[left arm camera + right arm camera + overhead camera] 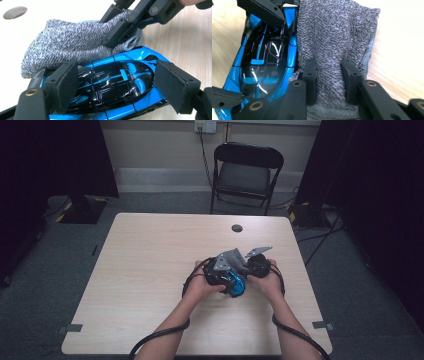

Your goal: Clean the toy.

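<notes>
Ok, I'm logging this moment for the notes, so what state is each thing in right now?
Toy car: blue and black, roof up, held between the left gripper's jaws.
Cloth: grey knit, bunched, pinched by the right gripper, lying against the car's side.
Left gripper: shut on the car.
Right gripper: shut on the cloth.
Folding chair: unfolded, upright beyond the table.

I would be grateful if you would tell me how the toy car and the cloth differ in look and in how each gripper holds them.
The toy car is glossy blue and black with a hard shell; the cloth is matte, speckled grey and bunched. The left gripper spans the car with its jaws wide apart, while the right gripper pinches a fold of the cloth between jaws set close. Both are gripped and lie side by side, touching.
</notes>
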The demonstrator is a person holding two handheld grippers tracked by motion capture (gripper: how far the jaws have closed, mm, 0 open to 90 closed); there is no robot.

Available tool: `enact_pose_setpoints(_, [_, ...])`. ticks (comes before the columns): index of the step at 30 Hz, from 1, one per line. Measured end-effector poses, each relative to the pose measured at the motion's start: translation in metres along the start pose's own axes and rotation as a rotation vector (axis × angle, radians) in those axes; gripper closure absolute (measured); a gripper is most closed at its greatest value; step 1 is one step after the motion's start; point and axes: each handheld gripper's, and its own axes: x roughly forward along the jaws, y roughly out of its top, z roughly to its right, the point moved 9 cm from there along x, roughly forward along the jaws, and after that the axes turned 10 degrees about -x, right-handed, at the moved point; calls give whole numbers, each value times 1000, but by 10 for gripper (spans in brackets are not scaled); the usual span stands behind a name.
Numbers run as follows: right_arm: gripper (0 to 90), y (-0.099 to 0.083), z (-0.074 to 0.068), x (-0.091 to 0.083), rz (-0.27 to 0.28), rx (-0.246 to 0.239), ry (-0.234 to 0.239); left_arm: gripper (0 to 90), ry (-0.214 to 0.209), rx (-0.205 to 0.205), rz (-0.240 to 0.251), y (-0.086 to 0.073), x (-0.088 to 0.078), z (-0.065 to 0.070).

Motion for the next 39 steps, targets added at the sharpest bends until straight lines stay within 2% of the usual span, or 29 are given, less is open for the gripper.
enact_pose_setpoints(5, [569,3,2,-3,18,10,-40,199,1,-1,3,0,0,0])
enact_pose_setpoints(8, [564,4,3,-6,36,23,-52,199,1,0,-1,0,0,0])
enact_pose_setpoints(12, [549,7,6,-9,67,66,-67,199,1,1,-1,0,0,0])
enact_pose_setpoints(17, [560,14,7,-4,98,99,-82,199,1,1,-2,0,0,0])
enact_pose_setpoints(20, [568,14,6,3,77,120,-101,199,0,1,5,0,0,0])
enact_pose_setpoints(21, [573,14,5,7,75,137,-88,199,-1,0,8,0,0,0])
enact_pose_setpoints(24, [617,11,3,15,59,146,-94,199,-1,-1,11,0,0,0])
enact_pose_setpoints(29, [670,10,4,16,67,174,-78,199,-1,0,5,0,0,0])
enact_pose_setpoints(35, [717,9,2,16,34,124,-82,199,0,-1,9,0,0,0])
enact_pose_setpoints(39, [733,7,3,13,26,108,-66,199,0,-1,7,0,0,0])
